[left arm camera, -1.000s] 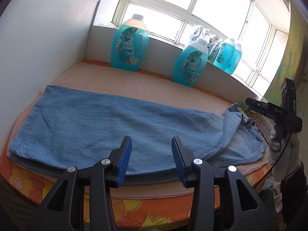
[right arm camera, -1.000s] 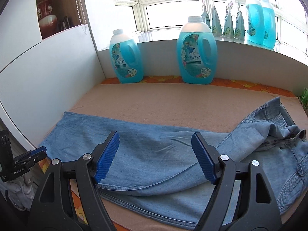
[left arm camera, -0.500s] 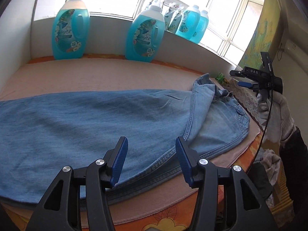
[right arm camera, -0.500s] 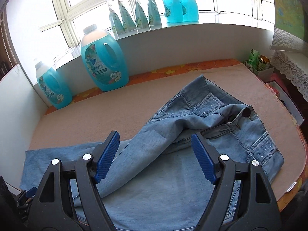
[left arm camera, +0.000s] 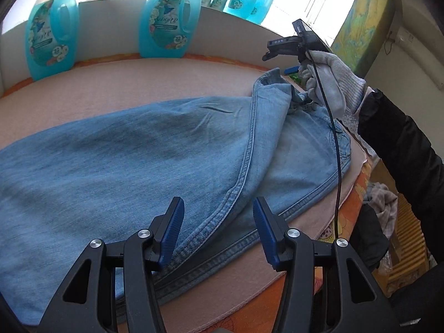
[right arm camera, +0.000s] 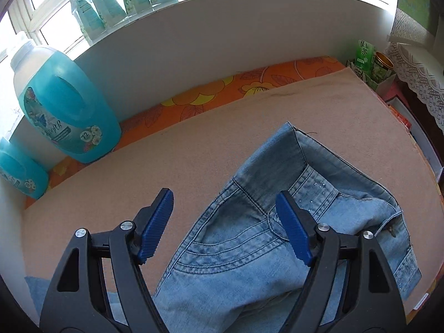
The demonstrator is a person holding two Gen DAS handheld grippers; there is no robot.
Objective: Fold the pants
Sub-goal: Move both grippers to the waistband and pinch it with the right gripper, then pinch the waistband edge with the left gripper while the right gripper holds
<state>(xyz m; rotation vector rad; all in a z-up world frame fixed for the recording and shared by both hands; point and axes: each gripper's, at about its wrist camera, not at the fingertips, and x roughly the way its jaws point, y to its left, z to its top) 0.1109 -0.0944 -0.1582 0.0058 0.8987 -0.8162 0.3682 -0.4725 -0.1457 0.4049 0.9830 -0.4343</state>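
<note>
A: What did the surface and room look like?
B: A beige mat (left arm camera: 172,77) covered a bench with an orange floral cloth (right arm camera: 211,94) showing at its edges, set against a white sill wall (right arm camera: 222,33) below bright windows.

A: And the pants?
B: The jeans (left arm camera: 125,161) lay flat on the mat in the left wrist view, long axis running from the lower left of the frame to the waistband (right arm camera: 313,183) at the upper right, 1 leg folded over the other.

A: What stood around them?
B: 2 blue detergent bottles (left arm camera: 169,19) at the wall, refill pouches (right arm camera: 111,0) on the sill, and a green tea box (right arm camera: 365,55) at the upper right.

A: The jaws?
B: The left gripper (left arm camera: 217,230) hung with jaws apart over the near hem. The right gripper (right arm camera: 224,227), in a gloved hand (left arm camera: 330,80), was spread wide above the waistband, holding nothing.
</note>
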